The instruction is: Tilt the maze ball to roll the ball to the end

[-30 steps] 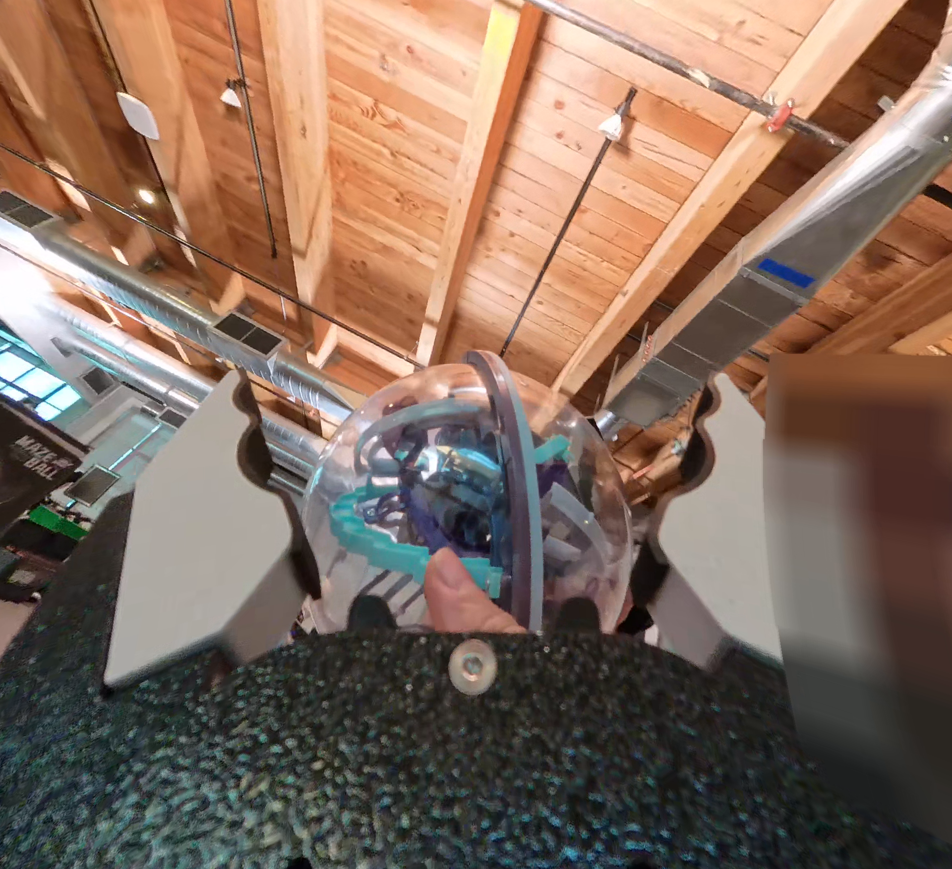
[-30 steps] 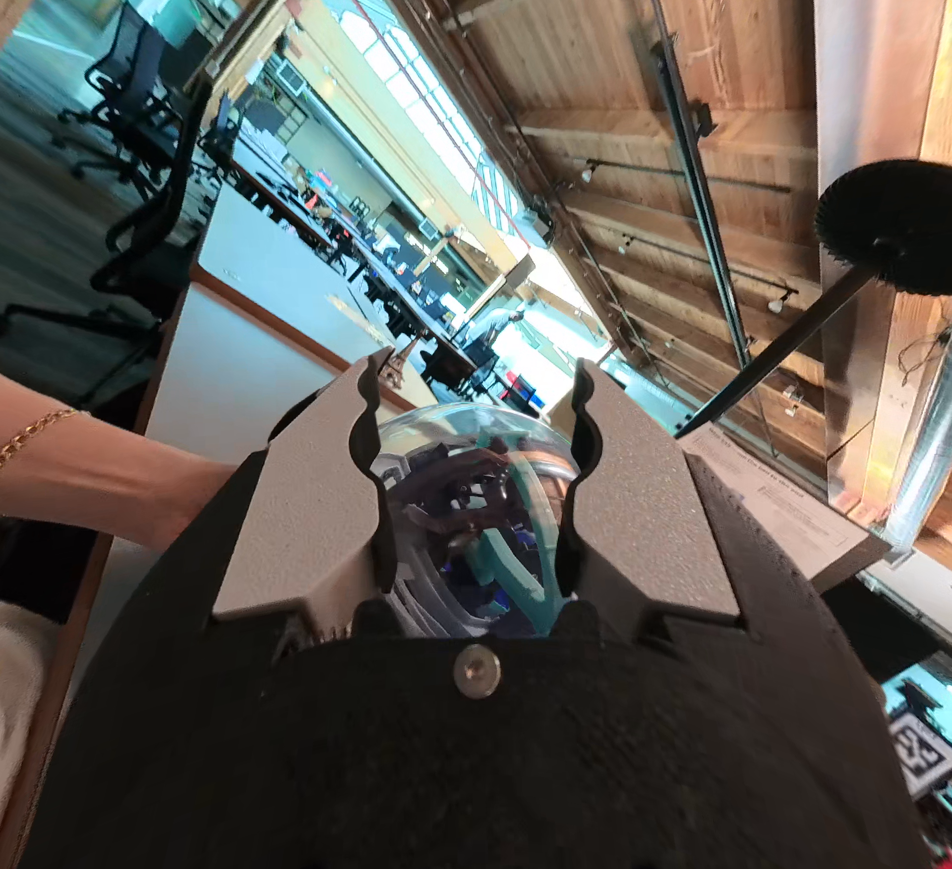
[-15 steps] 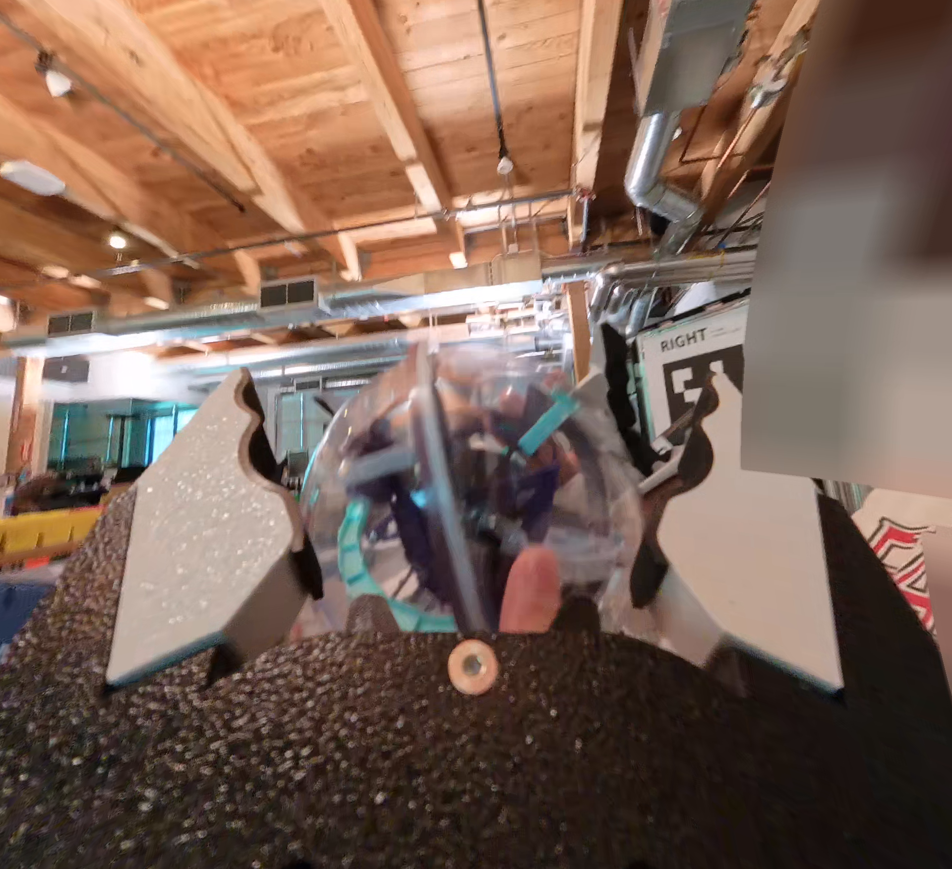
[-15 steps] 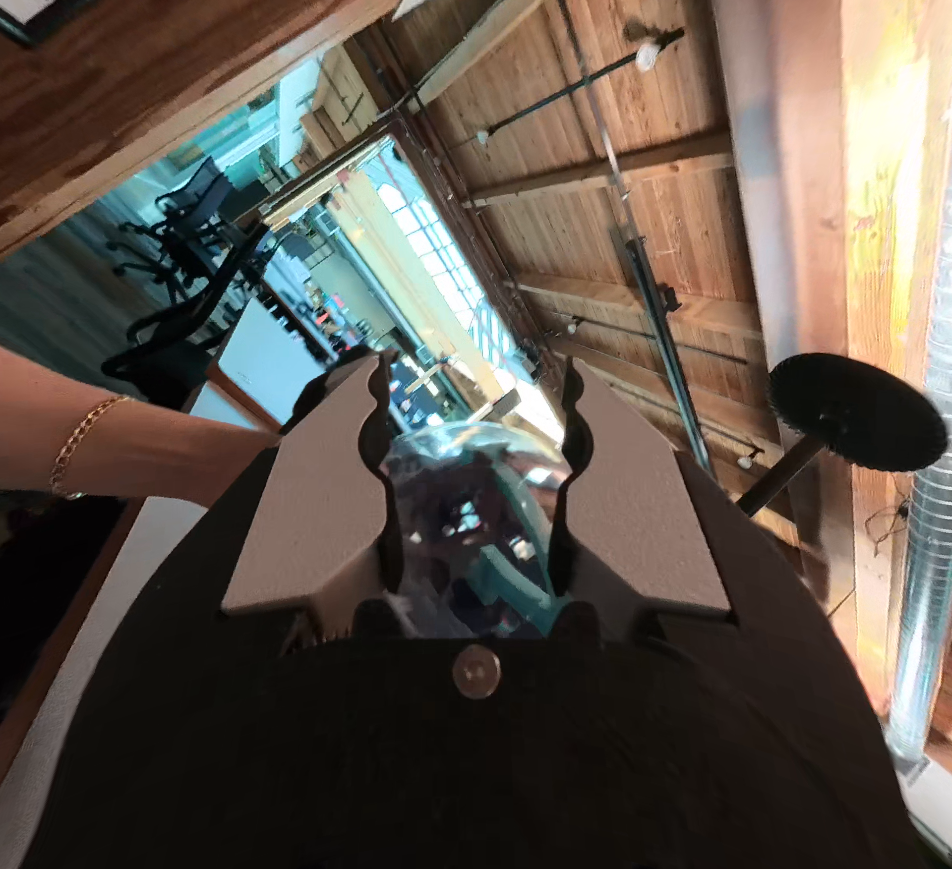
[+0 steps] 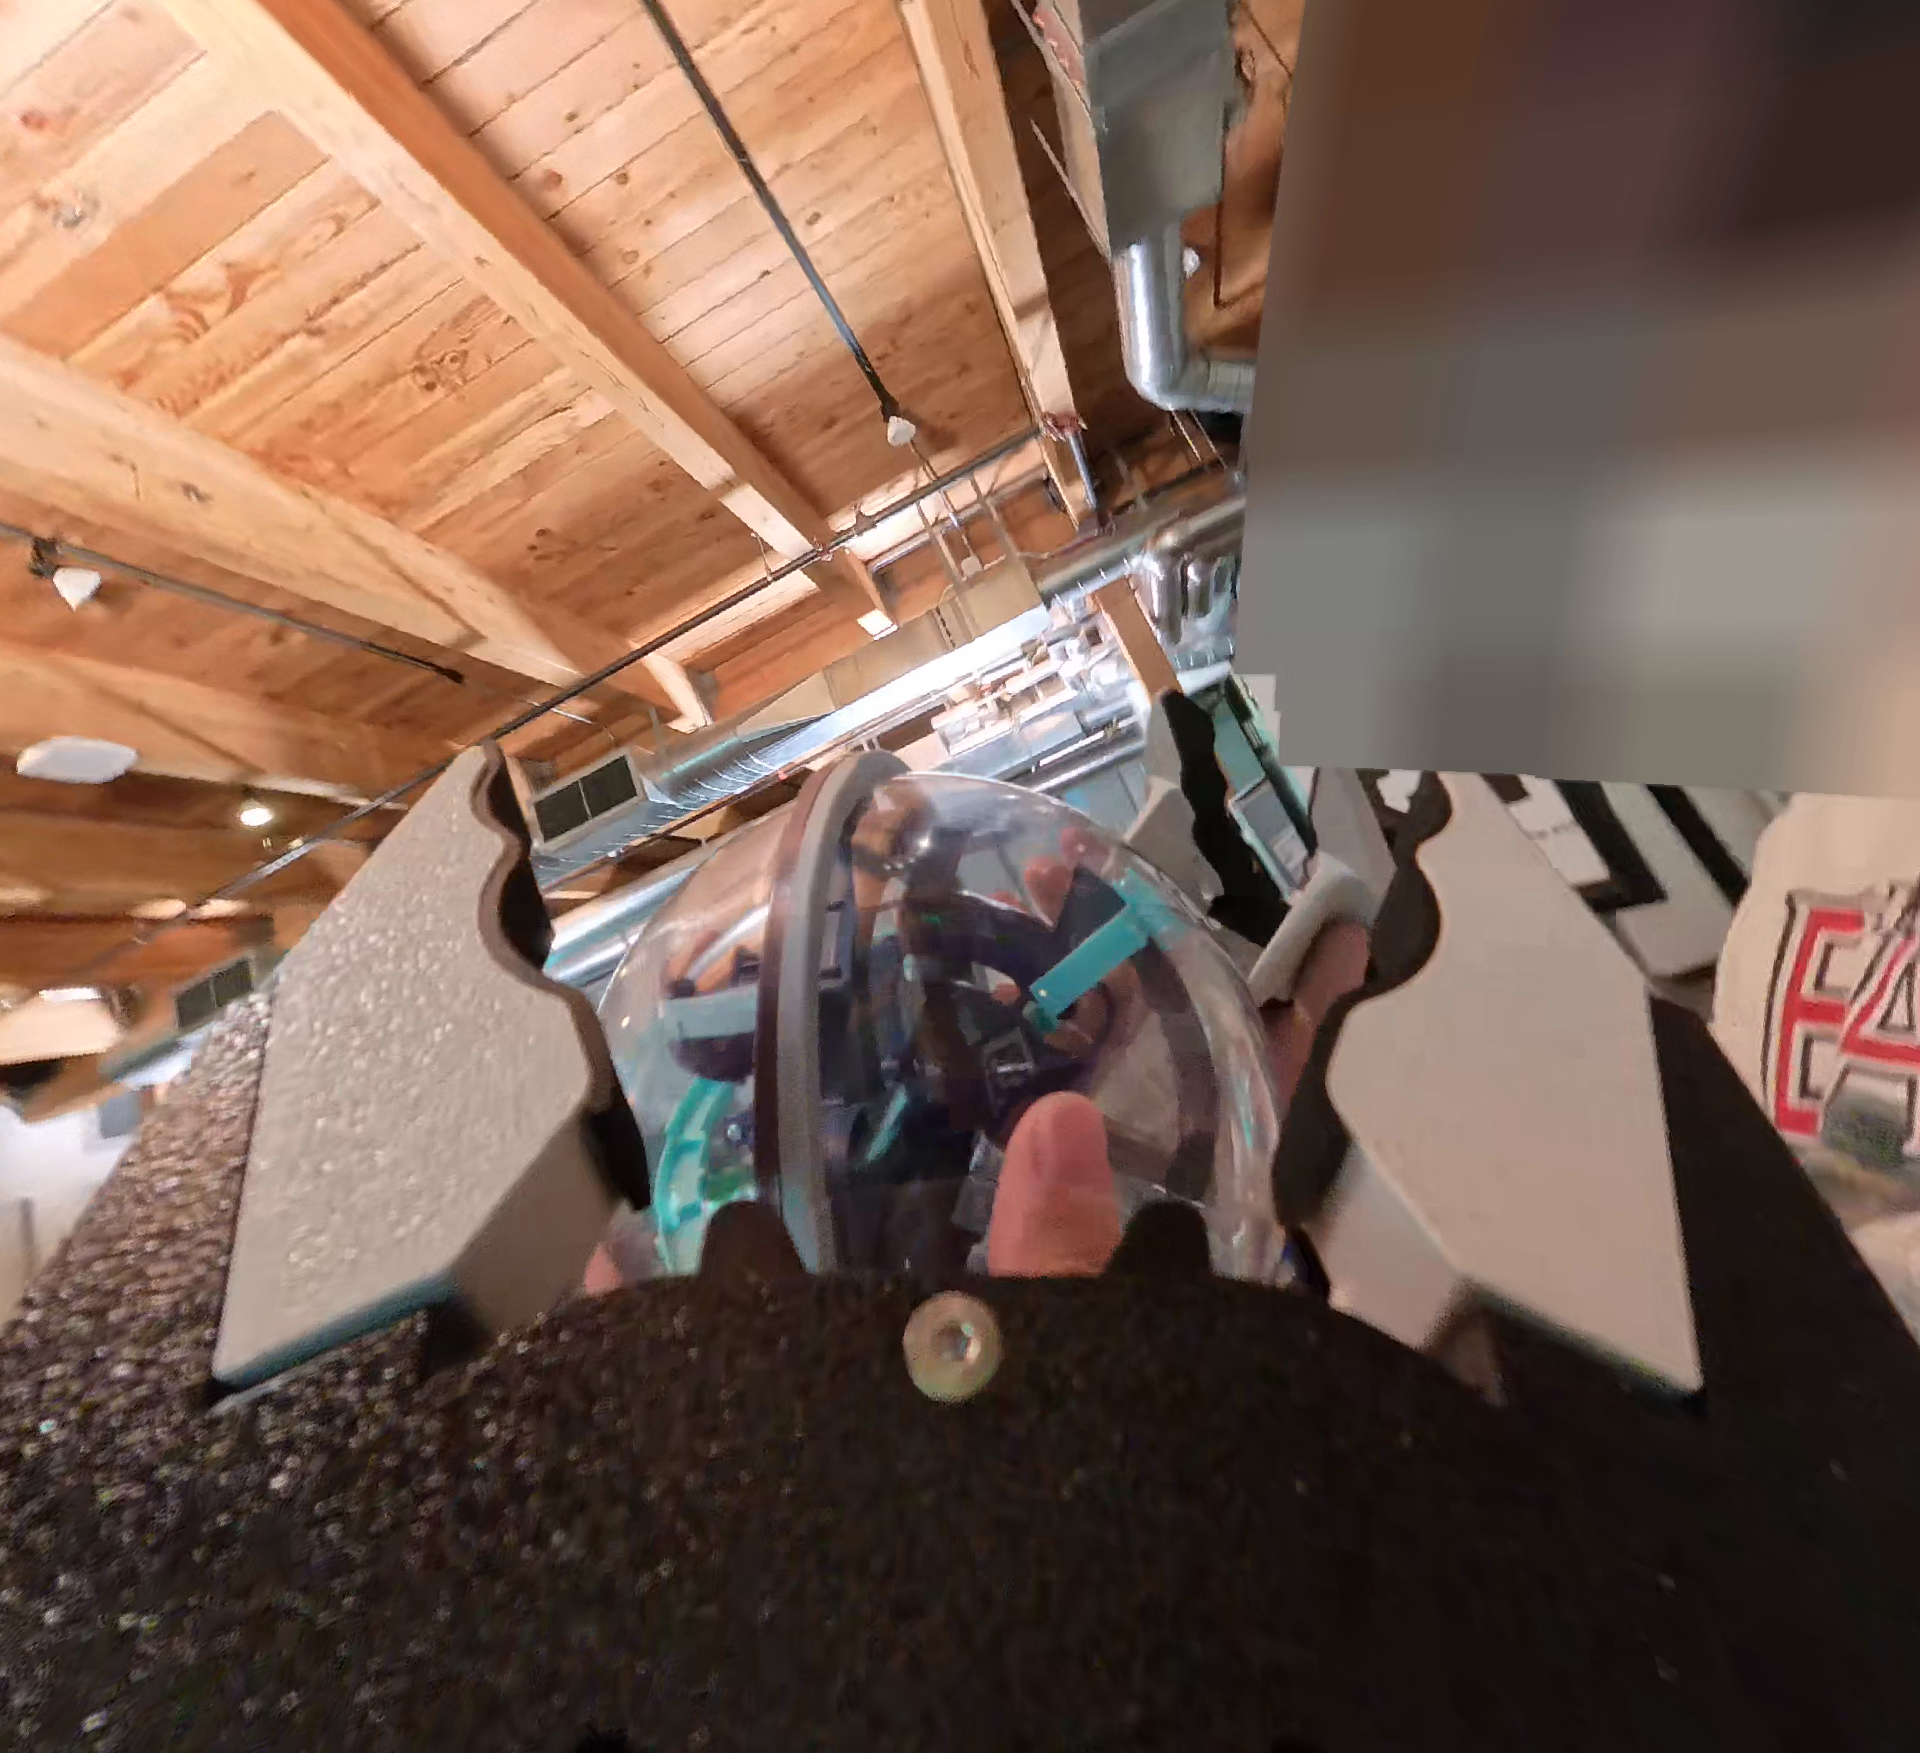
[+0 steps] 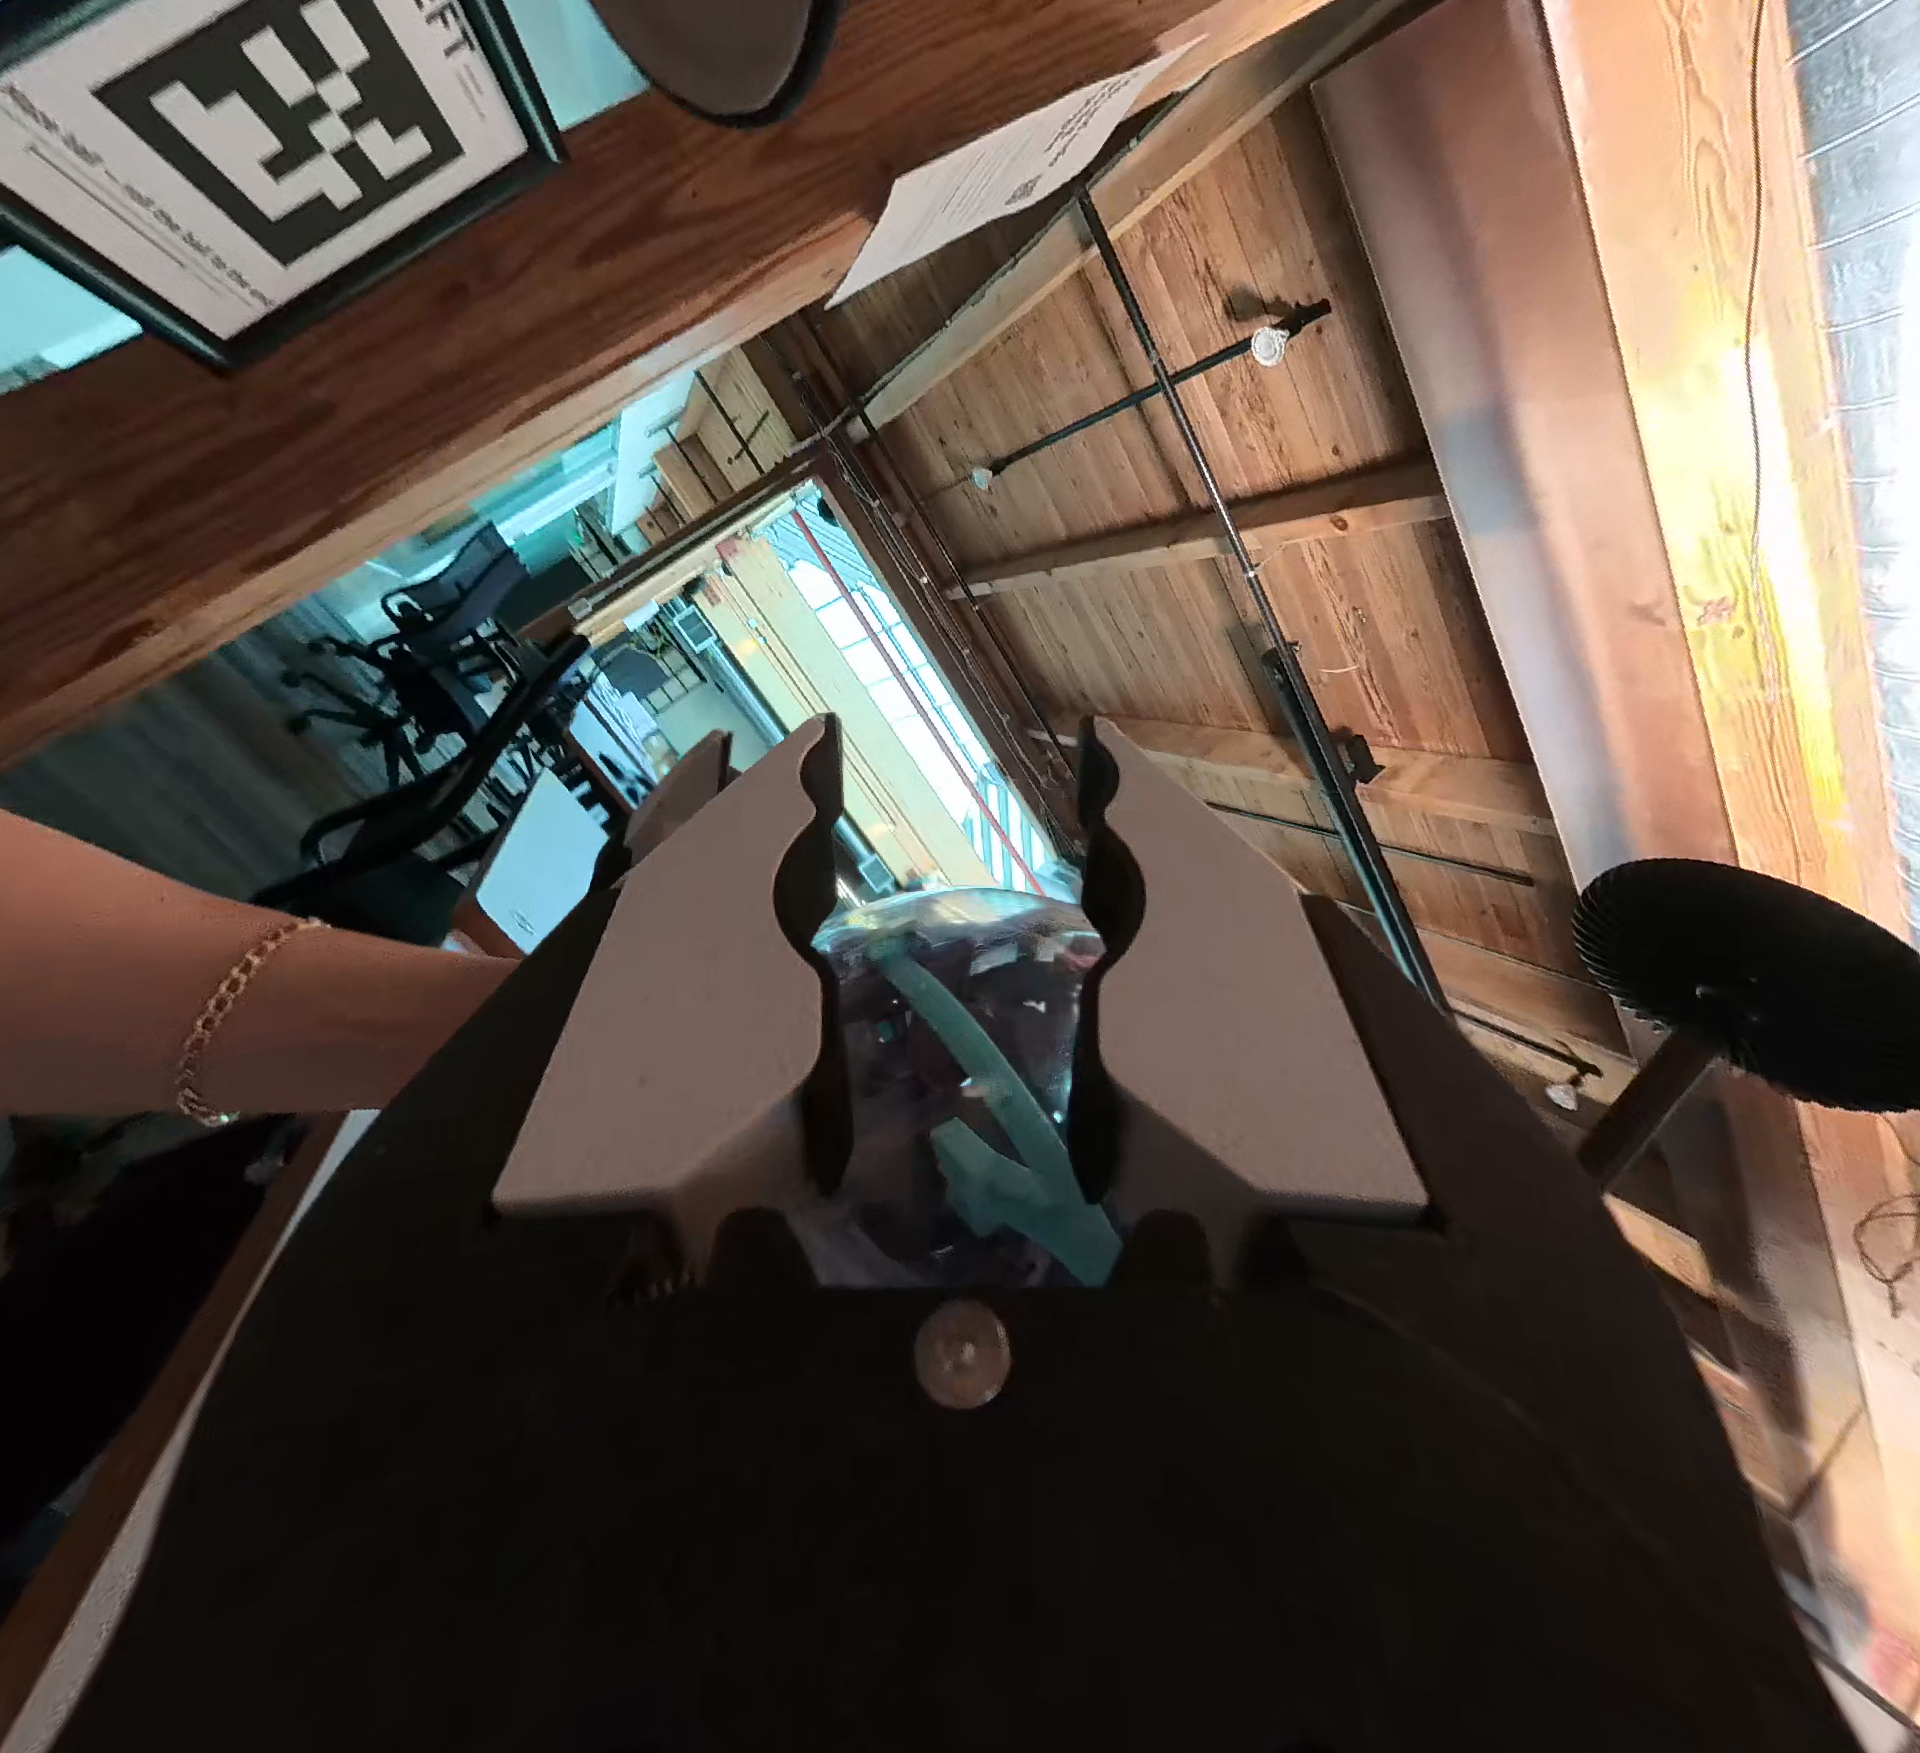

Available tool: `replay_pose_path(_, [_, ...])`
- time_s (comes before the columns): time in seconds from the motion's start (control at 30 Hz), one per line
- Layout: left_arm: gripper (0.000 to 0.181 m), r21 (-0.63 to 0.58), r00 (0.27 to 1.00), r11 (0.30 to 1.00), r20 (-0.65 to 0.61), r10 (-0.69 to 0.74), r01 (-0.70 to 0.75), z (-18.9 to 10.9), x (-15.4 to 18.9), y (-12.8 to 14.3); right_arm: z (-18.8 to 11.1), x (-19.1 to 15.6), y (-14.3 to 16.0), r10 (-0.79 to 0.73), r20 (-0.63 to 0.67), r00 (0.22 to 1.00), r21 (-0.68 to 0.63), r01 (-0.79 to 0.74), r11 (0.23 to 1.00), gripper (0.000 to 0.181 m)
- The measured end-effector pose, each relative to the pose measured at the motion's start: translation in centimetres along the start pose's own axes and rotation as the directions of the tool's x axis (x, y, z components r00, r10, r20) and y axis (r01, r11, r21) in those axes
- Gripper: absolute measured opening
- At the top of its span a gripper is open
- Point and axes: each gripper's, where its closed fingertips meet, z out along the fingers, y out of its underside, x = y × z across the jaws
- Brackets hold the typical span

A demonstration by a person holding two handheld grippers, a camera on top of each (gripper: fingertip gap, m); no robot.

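Open-plan office or workshop space in a converted timber-framed industrial building. Exposed wooden ceiling with heavy beams, bare metal ducting and track lights. Rolling office chairs beside long desks, large windows behind. Printed marker sign in black frame.

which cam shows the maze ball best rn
The left wrist view. There the maze ball fills the wide gap between the left gripper fingers, with its clear shell and teal tracks visible. In the right wrist view only a narrow strip of it shows between the right gripper fingers.
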Motion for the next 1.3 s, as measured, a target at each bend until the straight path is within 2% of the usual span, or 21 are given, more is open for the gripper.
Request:
replay_pose_path(0.2, [0.152,-0.003,0.983,0.987,-0.090,0.159,-0.160,0.4,2.2,-1.6,-0.7,0.4,-2.7,0.092,-0.013,0.996,0.169,-0.089,0.982,0.028])
replay_pose_path(0.33, [0.153,-0.020,0.993,0.995,-0.068,0.094,-0.096,0.3,1.5,-1.2,-0.2,-0.2,-2.0,0.063,0.002,0.998,0.123,-0.063,0.990,0.032])
replay_pose_path(0.57, [0.153,0.141,0.998,0.989,-0.062,-0.029,0.038,-0.7,0.7,-2.0,0.0,-0.7,-3.2,0.016,0.013,1.000,0.129,-0.018,0.991,0.034])
replay_pose_path(0.73, [0.152,0.200,0.994,0.974,-0.036,-0.102,0.107,-1.2,-0.2,-1.6,0.2,-0.5,-3.2,0.002,0.005,1.000,0.109,-0.003,0.994,0.035])
replay_pose_path(1.03, [0.154,0.197,0.968,0.950,0.026,-0.250,0.241,-1.7,-2.1,0.3,0.0,0.6,-2.4,0.035,-0.033,0.999,0.076,-0.033,0.997,0.036])
replay_pose_path(1.3, [0.155,0.215,0.946,0.928,0.041,-0.320,0.304,-2.3,-3.0,0.8,0.0,0.8,-1.9,0.064,-0.038,0.997,0.061,-0.062,0.996,0.036])
